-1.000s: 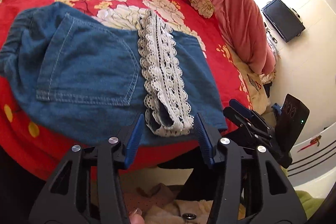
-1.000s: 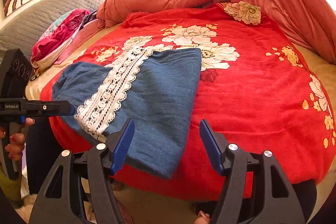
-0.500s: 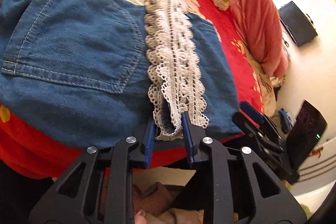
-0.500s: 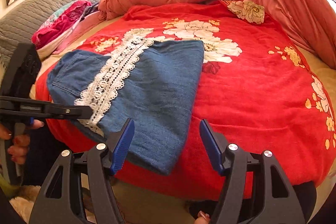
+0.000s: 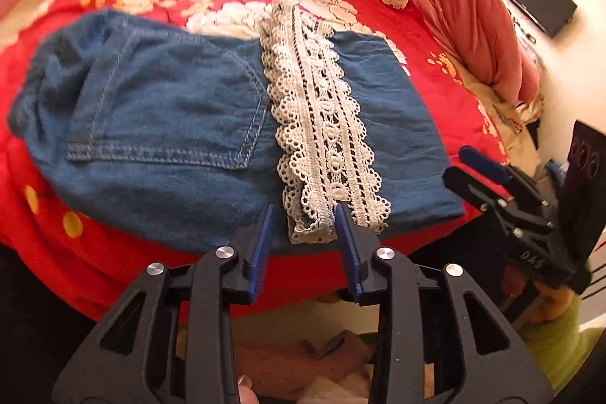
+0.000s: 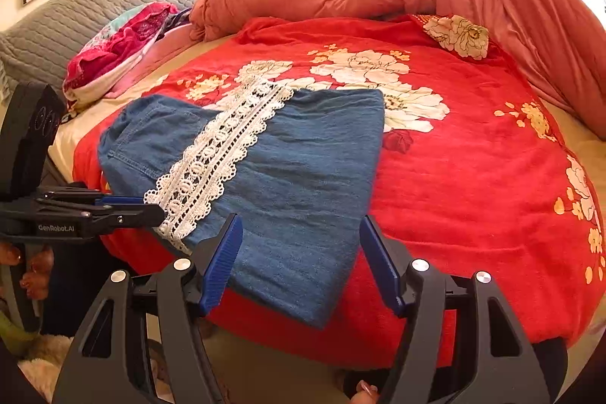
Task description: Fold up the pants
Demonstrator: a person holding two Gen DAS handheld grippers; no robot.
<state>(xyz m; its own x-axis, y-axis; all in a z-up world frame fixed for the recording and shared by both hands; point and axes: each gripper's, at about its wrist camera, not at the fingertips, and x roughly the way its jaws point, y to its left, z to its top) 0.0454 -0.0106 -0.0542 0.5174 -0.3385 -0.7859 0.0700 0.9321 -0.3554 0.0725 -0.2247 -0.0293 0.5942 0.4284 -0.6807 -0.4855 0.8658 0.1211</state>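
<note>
Pants (image 5: 159, 124) lie folded at the near edge of the bed (image 6: 473, 177); as the left claw (image 5: 303, 226) opens around the lace trim (image 5: 325, 146), release fully, while the right claw (image 6: 299, 252) hovers spread, pinching nothing.

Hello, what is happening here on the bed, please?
A person is folding blue denim pants with a handheld gripper in each hand. The pants lie already folded on the red floral blanket, near the bed's edge, with their white lace trim on top. The left gripper is at the near end of the lace, its jaws opening with the lace end between them. The right gripper is open above the denim's near corner, holding nothing.
</note>
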